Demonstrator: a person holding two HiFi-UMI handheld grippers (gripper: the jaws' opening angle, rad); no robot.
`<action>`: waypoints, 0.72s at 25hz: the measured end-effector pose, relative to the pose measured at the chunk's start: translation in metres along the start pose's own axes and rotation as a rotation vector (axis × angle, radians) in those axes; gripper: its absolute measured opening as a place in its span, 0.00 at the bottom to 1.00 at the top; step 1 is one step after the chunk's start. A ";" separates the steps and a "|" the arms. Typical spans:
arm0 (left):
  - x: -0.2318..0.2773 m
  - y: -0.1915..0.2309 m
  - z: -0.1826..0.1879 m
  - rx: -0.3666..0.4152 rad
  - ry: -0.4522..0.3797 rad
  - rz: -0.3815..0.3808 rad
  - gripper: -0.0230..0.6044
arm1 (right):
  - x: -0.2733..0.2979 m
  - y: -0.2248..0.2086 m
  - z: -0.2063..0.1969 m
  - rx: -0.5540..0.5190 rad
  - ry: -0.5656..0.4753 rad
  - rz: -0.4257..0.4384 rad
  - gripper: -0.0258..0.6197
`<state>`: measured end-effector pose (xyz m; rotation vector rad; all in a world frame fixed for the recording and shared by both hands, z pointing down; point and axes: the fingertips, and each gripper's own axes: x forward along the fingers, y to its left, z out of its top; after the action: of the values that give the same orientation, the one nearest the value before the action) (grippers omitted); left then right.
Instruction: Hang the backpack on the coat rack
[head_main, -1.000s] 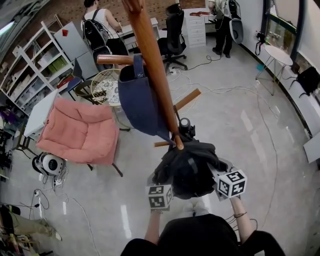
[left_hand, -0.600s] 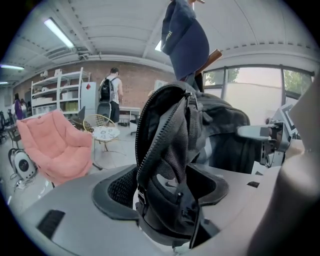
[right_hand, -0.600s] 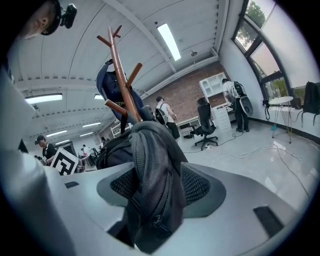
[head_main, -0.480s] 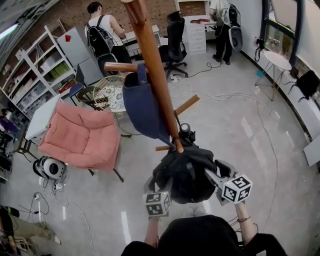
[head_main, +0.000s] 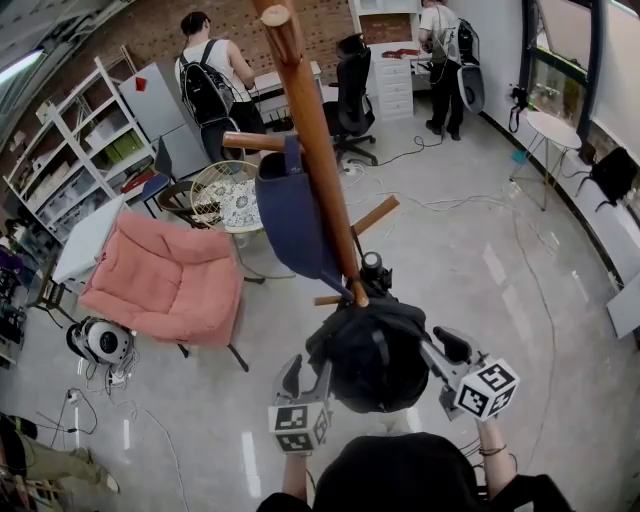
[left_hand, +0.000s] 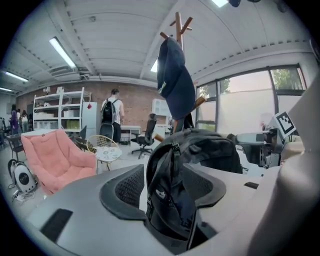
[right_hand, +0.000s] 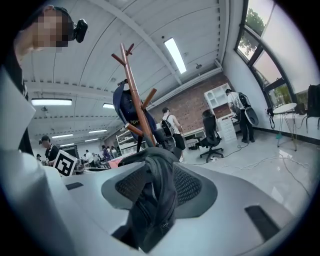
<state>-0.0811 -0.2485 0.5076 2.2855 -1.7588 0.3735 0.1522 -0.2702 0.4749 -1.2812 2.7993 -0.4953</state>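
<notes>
Black backpack (head_main: 368, 350) bunched against the wooden coat rack (head_main: 312, 150) pole at its low pegs, below a navy bag (head_main: 290, 215); left gripper (head_main: 308, 376) jaws closing, backpack fabric between them, gap beside one pad, not clamped; right gripper (head_main: 440, 352) jaws closing, backpack strap (right_hand: 157, 195) between them, loose, not squeezed; pink armchair (head_main: 165, 280) on floor at left.

The room is bright. In the left gripper view a long ceiling light (left_hand: 62, 52) glows at ten o'clock. In the head view the floor (head_main: 497, 248) shows white glare at three o'clock. Edges bend round.
</notes>
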 end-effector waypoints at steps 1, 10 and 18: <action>-0.003 0.000 0.005 0.005 -0.014 0.002 0.41 | -0.001 0.001 0.003 -0.015 -0.005 -0.003 0.28; -0.019 -0.006 0.031 0.041 -0.077 0.006 0.14 | -0.011 0.008 0.024 -0.109 -0.038 -0.038 0.09; -0.030 -0.011 0.051 0.069 -0.112 -0.001 0.07 | -0.022 0.012 0.048 -0.130 -0.077 -0.038 0.07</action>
<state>-0.0752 -0.2355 0.4497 2.3986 -1.8241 0.3168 0.1654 -0.2597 0.4237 -1.3484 2.7891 -0.2623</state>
